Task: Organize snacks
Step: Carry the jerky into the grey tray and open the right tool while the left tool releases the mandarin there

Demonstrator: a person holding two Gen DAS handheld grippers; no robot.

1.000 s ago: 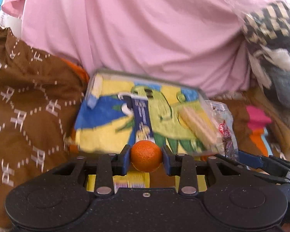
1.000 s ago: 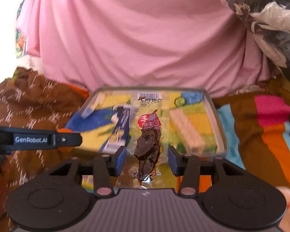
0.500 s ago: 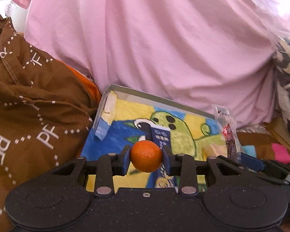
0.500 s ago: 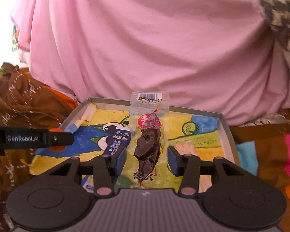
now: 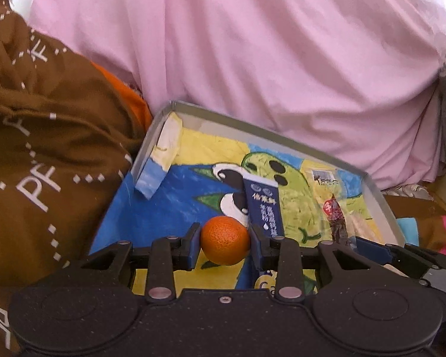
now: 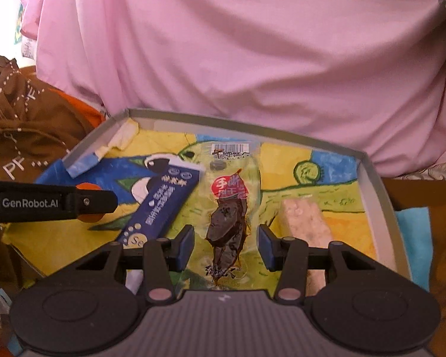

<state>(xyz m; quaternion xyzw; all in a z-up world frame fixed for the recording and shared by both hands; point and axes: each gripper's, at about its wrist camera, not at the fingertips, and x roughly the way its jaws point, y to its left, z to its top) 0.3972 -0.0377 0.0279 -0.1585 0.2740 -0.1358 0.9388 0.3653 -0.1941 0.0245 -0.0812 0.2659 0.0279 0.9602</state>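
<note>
The left gripper (image 5: 225,244) is squeezing a small orange (image 5: 224,244) over the tray (image 5: 380,205), with a dark blue packet (image 5: 264,211) lying just ahead of it. The right gripper (image 6: 226,245) is sitting wide apart around a clear snack packet (image 6: 229,208) (dark dried food inside), its pads not touching it. A pale bar (image 6: 304,218) is lying to its right.

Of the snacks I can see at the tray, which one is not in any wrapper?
The small round orange fruit, held between the left gripper fingers. The dark blue packet, clear-wrapped dark snack and pale bar are packaged.
</note>
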